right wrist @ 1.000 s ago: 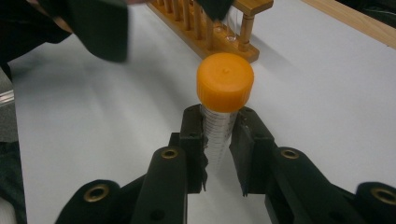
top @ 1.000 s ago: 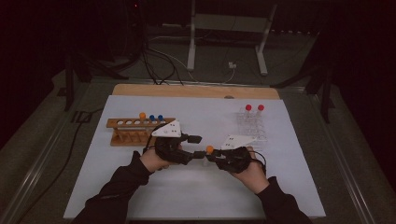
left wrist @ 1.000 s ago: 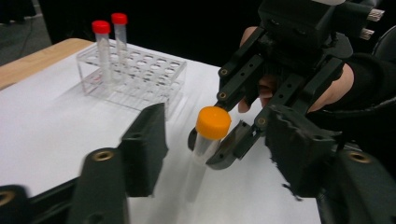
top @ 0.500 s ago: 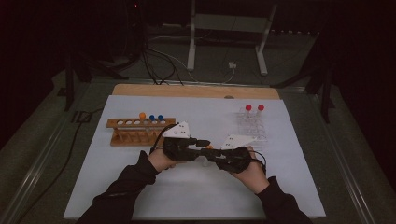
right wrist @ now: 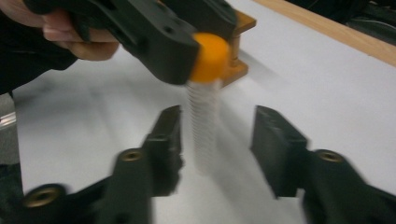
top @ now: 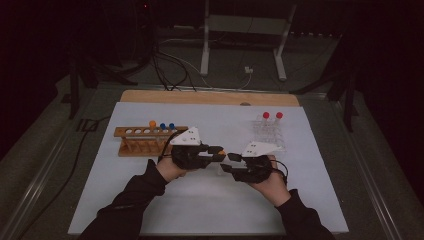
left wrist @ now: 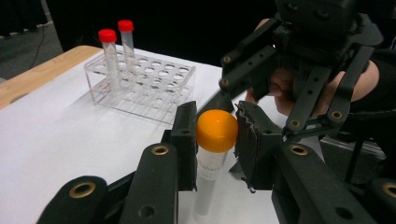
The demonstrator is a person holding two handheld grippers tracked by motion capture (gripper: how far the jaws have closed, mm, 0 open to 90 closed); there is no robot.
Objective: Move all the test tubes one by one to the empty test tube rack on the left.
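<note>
The left gripper (left wrist: 215, 140) clamps the orange cap of the tube (left wrist: 216, 130), held upright above the white mat (top: 220, 210); the right gripper (right wrist: 215, 149), jaws just parting, stands open around its body; behind, a clear rack (left wrist: 140, 86).

In the right gripper view, the tube (right wrist: 203, 126) below the orange cap (right wrist: 210, 57) is motion-blurred; its lower end cannot be made out. The left tool (right wrist: 187, 51) is cut off by the top edge and hides one side of the cap. The wooden rack (right wrist: 236, 46) is mostly hidden behind both. In the left gripper view, the tube's printed label (left wrist: 208, 169) is too small to read, and its base is cut off by the bottom edge. In the high view, the tube between the tools is too small to discern.
</note>
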